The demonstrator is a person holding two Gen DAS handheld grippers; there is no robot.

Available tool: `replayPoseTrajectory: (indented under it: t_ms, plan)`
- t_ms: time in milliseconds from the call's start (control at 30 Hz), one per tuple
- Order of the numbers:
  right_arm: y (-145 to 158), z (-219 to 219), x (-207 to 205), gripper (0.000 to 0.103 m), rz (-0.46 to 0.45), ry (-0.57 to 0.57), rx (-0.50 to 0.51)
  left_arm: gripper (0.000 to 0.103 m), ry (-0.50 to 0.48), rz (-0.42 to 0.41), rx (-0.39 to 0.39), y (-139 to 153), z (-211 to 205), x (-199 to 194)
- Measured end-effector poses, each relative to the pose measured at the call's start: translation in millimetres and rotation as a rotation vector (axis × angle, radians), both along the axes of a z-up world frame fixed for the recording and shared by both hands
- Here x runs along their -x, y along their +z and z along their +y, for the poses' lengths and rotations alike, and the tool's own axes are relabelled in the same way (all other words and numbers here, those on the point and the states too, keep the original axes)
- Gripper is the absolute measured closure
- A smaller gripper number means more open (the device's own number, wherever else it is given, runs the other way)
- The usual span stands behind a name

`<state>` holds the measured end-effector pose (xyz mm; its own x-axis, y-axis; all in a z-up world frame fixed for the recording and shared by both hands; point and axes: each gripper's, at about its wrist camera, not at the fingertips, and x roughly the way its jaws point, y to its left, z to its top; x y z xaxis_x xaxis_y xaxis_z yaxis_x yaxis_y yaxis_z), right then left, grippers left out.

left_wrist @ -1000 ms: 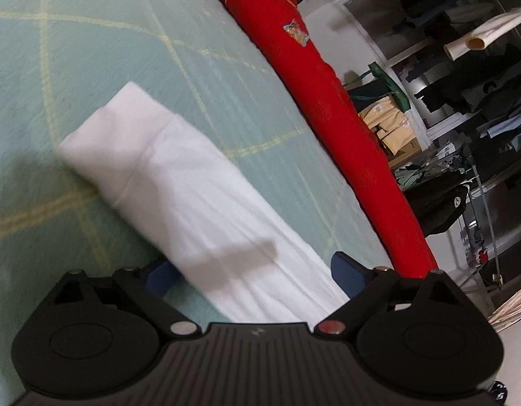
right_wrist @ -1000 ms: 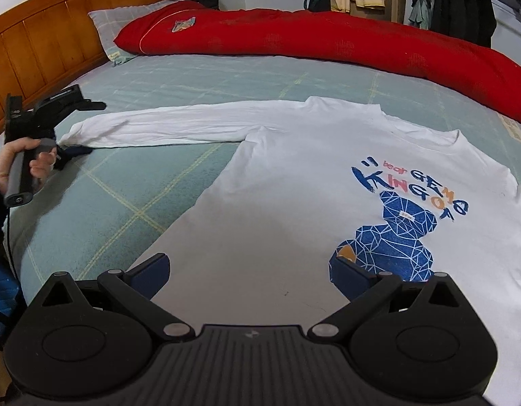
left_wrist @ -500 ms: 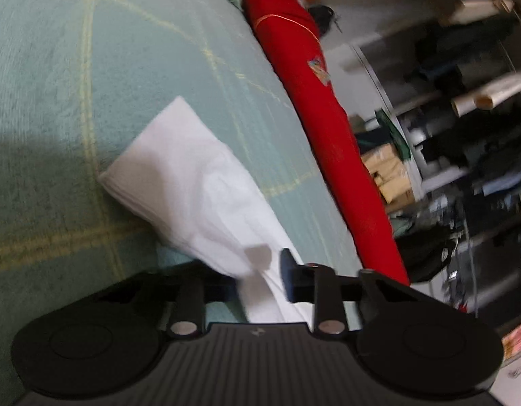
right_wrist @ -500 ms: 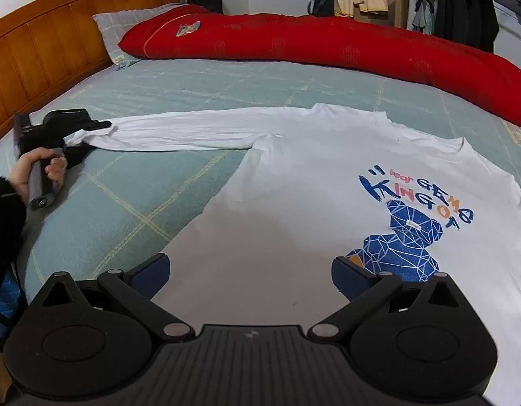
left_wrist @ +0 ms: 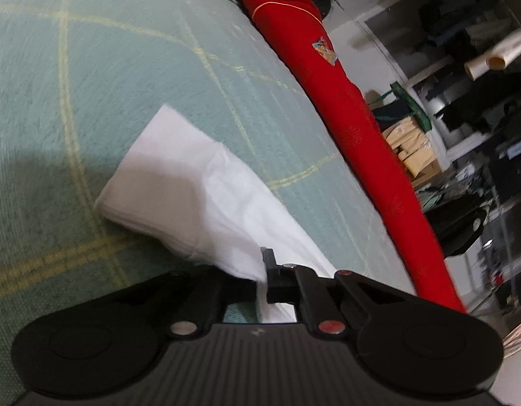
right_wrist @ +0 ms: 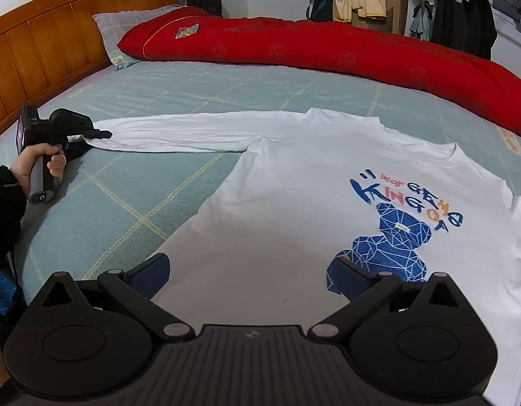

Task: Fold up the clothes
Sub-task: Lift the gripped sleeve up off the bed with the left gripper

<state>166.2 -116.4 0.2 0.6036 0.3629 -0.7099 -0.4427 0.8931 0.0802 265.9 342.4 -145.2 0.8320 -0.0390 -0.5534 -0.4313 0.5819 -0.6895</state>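
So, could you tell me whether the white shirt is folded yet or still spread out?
Spread out. The white shirt lies flat, print up, its long sleeve stretched straight toward the left gripper.

White bear-print shirt [right_wrist: 294, 203] lies flat, one sleeve [left_wrist: 199, 196] outstretched.

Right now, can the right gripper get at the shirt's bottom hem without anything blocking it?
Probably yes. The right gripper is open, over the white shirt, with only flat fabric ahead. The hem itself lies below the view, so I cannot confirm. The left gripper is far off, shut on the sleeve.
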Motion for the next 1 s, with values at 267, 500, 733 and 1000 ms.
replayPoseTrajectory:
  t_ms: [267, 500, 733, 1000]
  plan:
    - [4.1, -8.4, 5.7, 0.000, -0.008, 0.005, -0.007, 0.102, -0.061, 0.008, -0.128, 42.8, -19.3, -14.7]
    - [9.5, -21.3, 16.2, 0.000, -0.024, 0.001, -0.040, 0.102, -0.129, -0.036, -0.190, 88.6, -47.5, -30.6]
    - [13.3, -42.1, 26.7, 0.000, -0.039, -0.023, -0.077, 0.102, -0.198, -0.054, -0.256, 121.9, -91.0, -42.4]
    - [15.3, -69.9, 40.2, 0.000, -0.049, -0.047, -0.123, 0.102, -0.283, -0.063, -0.321, 152.2, -149.8, -47.6]
